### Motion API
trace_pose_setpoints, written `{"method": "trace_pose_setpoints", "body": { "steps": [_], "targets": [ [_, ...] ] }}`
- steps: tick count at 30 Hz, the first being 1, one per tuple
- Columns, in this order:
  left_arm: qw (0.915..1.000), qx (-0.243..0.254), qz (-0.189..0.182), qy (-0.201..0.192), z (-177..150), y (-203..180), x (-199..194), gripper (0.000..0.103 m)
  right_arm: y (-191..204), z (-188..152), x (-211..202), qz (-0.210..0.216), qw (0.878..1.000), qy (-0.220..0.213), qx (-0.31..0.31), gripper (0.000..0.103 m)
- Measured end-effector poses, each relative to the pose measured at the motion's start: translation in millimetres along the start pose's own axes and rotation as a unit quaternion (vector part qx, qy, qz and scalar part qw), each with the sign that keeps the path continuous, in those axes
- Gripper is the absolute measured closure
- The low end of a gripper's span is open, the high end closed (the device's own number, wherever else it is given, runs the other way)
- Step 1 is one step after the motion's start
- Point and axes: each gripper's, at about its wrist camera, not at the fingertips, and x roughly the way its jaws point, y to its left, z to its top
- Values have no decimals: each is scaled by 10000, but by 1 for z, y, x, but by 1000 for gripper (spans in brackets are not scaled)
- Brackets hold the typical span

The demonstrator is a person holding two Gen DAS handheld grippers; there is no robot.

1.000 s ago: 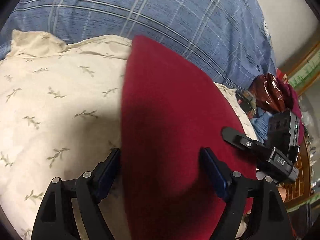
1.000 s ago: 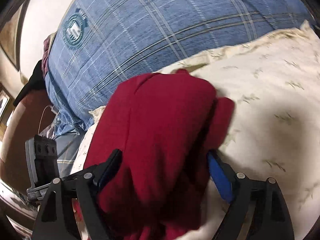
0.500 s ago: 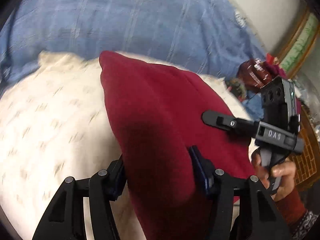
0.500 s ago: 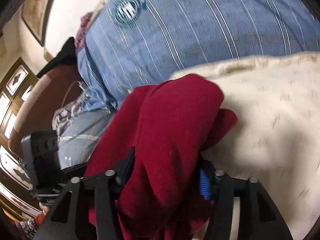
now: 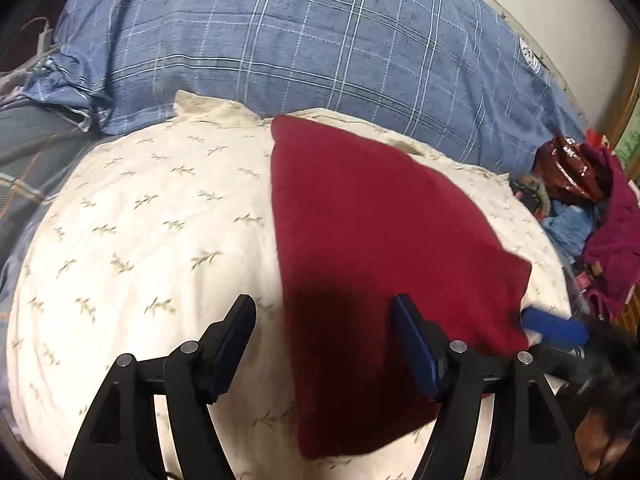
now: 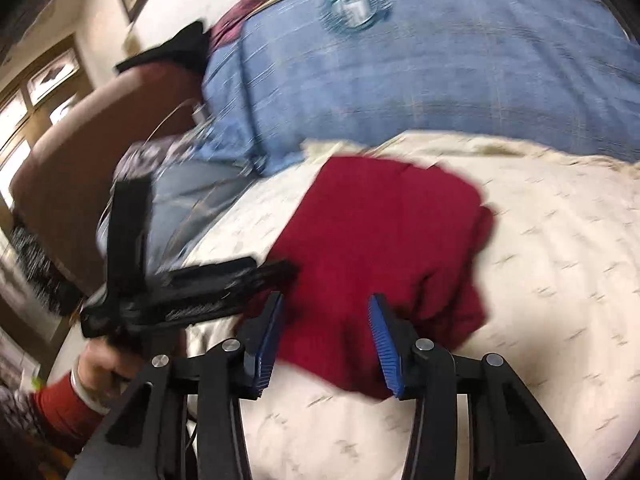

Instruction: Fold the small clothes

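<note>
A folded dark red garment (image 5: 372, 240) lies flat on a cream leaf-print pillow (image 5: 152, 240). My left gripper (image 5: 324, 344) is open and hovers above the garment's near left edge, holding nothing. In the right wrist view the same red garment (image 6: 384, 248) lies on the pillow (image 6: 560, 280), and my right gripper (image 6: 326, 340) is open just above its near edge. The left gripper (image 6: 276, 272) shows there as a black blur at the garment's left. The right gripper's blue fingertip (image 5: 554, 326) shows at the garment's right corner in the left wrist view.
A blue plaid cushion (image 5: 312, 40) lies behind the pillow. A heap of clothes and a glossy dark red bag (image 5: 572, 168) sit at the right. A brown headboard (image 6: 80, 160) and framed pictures stand at the left in the right wrist view.
Both grippers were shut on the red garment half a second ago. They have opened and pulled back. The garment now lies flat on the pillow.
</note>
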Motion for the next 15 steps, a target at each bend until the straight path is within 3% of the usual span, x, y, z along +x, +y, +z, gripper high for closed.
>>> {"method": "trace_pose_setpoints", "body": {
  "steps": [2,4,5,8,10,14,15],
  "targets": [
    [9999,31,128,-85,1,-3,-8,33,-7,-9,16,-507,9985,213,-29,66],
    [9995,44,278,-168,-1,-9,-13,33,-21,-14,30,-744,9967,317,76,74],
    [9992,52,335,-192,-3,-11,-17,33,-26,-15,31,-747,9966,286,219,79],
    [9984,71,453,-326,-11,-16,-30,33,-22,-13,17,-566,9975,54,413,74],
    [9977,71,553,-377,-14,-16,-38,33,-11,-12,5,-590,9977,-129,310,65],
    [9970,67,563,-524,-23,-23,-55,33,5,-14,-12,-1014,9943,-307,121,35],
    [9967,88,570,-569,-24,-25,-59,33,8,-13,-15,-1069,9936,-344,91,34]
  ]
}}
